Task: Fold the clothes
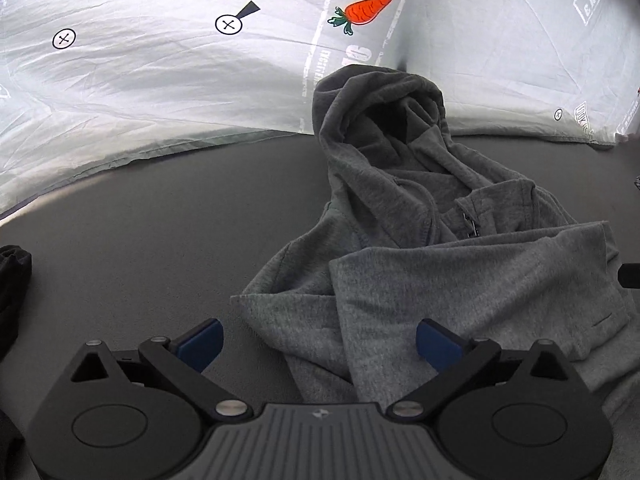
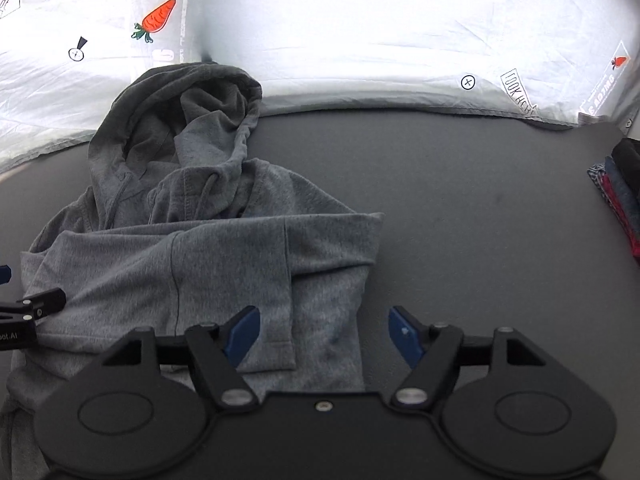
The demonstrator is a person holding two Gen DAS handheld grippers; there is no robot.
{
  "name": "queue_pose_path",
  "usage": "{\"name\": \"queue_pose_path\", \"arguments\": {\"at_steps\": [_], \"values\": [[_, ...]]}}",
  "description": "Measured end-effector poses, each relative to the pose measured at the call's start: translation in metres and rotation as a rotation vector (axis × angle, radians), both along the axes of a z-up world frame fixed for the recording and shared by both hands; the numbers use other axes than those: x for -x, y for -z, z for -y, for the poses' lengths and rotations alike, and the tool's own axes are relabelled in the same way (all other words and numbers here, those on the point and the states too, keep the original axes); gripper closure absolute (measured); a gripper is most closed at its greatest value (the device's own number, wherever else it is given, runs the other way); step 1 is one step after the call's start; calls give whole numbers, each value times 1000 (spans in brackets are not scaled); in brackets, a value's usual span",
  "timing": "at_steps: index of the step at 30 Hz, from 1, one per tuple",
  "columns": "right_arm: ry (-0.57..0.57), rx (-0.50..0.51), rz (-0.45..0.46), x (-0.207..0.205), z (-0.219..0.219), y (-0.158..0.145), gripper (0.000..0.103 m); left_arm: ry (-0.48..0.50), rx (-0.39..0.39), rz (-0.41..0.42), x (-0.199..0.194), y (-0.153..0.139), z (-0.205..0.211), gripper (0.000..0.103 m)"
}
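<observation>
Grey hoodie (image 1: 440, 264) lies sleeve-over-chest, seemingly mid-fold; left gripper (image 1: 318, 344) and right gripper (image 2: 322, 334), both spread and empty, hover at its near hem, apparently for tidying.

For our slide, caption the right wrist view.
Open right gripper poised over a half-folded grey hoodie on a dark table.

Soft heathered knit hoodie (image 1: 460, 280), matt grey table (image 1: 160, 220), crinkled white sheet (image 1: 140, 92)
</observation>
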State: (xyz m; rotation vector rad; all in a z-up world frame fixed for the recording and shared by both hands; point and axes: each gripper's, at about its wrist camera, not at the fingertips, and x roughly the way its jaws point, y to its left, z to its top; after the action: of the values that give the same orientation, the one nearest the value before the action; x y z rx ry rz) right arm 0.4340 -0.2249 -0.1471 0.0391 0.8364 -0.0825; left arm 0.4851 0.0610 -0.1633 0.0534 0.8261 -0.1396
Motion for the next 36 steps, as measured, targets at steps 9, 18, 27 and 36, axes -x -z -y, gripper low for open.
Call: {"name": "queue_pose_path", "arguments": {"at_steps": [9,18,27,36], "values": [[-77,23,89,-99,-8,-6,15,-54,-53,135,-95,-25,9,1],[-206,93,35,-212,-19,31,13,118,-272,160,-162,2,58,1],[-195,295,66,-208,-23,35,12,78,-506,214,-148,12,71,1],[-66,618,239,-175,-19,6,11,104,-657,298,-112,-14,63,1]]}}
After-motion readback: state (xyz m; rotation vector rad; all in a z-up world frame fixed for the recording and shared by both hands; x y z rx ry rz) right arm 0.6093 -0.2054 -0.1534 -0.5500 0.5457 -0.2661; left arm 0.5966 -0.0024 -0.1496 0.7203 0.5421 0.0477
